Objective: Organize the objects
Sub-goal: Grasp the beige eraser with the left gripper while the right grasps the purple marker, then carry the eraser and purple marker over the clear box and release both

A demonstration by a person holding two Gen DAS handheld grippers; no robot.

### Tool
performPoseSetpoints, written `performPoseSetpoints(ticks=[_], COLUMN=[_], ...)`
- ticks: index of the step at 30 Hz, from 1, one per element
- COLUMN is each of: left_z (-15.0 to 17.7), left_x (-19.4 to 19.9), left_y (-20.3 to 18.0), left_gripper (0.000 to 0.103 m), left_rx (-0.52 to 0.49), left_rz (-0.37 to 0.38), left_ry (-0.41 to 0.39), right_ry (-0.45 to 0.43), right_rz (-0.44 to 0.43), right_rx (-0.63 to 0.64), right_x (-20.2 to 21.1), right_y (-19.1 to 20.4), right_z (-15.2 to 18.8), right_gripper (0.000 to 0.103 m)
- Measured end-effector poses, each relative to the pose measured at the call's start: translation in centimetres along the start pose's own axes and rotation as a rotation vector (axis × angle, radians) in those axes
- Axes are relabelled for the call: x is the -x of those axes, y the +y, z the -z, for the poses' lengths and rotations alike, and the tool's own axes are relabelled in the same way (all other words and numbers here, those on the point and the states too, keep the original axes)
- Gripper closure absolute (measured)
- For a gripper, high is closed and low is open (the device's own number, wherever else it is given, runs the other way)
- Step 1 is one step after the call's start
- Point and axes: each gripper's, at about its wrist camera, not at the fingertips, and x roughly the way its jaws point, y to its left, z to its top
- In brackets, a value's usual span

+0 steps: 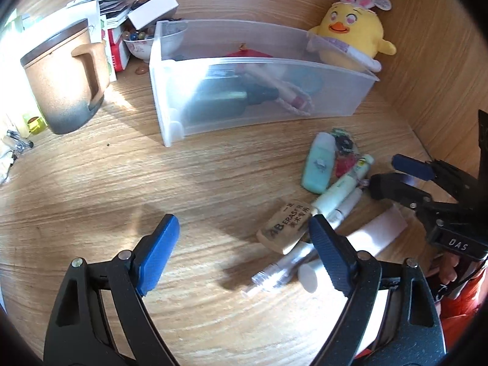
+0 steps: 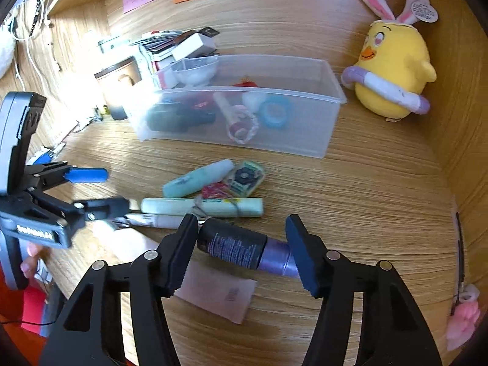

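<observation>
A clear plastic bin holding several small items stands on the wooden desk. In front of it lies a loose pile: a teal bottle, a pale green tube, pens, an eraser and a white roll. My right gripper is shut on a black-and-purple bottle, held lengthwise between the pads above the desk. My left gripper is open and empty, just left of the pile.
A brown mug stands at the left. A yellow chick plush sits by the right wall. A bowl and stacked boxes are behind the bin. A pink paper lies on the desk.
</observation>
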Motion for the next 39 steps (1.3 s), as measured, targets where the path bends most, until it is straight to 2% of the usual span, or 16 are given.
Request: performPoseSetpoints(ticks=[3,7,12,19,21,23,24,26,28,29,30,39], left_z=[-0.5,-1.0,-0.9,-0.5,-0.6,-0.7,-0.7,-0.8,-0.8,-0.9,-0.8,-1.2], left_x=[-0.3,-0.6,-0.4,-0.4,-0.5,-0.6,-0.7,-0.7,-0.6,-0.6,-0.6,-0.2], left_y=[0.4,0.9,1.0,0.1,-0.2,-0.5,-0.5,-0.6,-0.6,-0.6,-0.5,0.2], left_gripper=[0.017,0.018,0.024,0.025,0.028,0.039,0.043,0.064,0.075,0.08,0.08,0.08], left_rx=[-0.01,-0.004,0.007,-0.032,-0.045,-0.063,-0.067,-0.081,-0.09,-0.09,-0.088,-0.04], left_rz=[-0.033,-0.039,-0.027,-0.022,-0.041,-0.055,-0.054,-0.052,-0.047,-0.043,-0.038,-0.023], left_ry=[0.008,0.011,0.006,-0.001,-0.009,-0.018,-0.022,-0.027,-0.03,-0.031,-0.034,-0.062], right_ry=[0.003,0.011,0.02,0.041,0.052,0.043,0.04,0.035,0.031,0.029,0.027,-0.028], right_rz=[0.018,0.049,0.028,0.036,0.031,0.039,0.037,0.028,0.022,0.021,0.019,0.014], right_rx=[-0.016,-0.047,-0.084,-0.038,-0.046,-0.057,-0.063,-0.076,-0.09,-0.098,-0.106,-0.154], right_x=[-0.1,-0.3,0.3,0.4,0.1,0.1,0.2,0.2,0.2,0.2,0.1,0.8], right_y=[-1.0,-2.4,-3.8,-3.3,-3.5,-3.7,-3.8,-4.1,-4.3,-4.5,-4.7,-5.5], right_z=[0.1,0.3,0.5,1.2,1.4,1.5,1.6,1.5,1.5,1.4,1.4,0.4], right_gripper=[0.049,0.049,0.049,0.049,0.049,0.05,0.054,0.062,0.073,0.076,0.079,0.079])
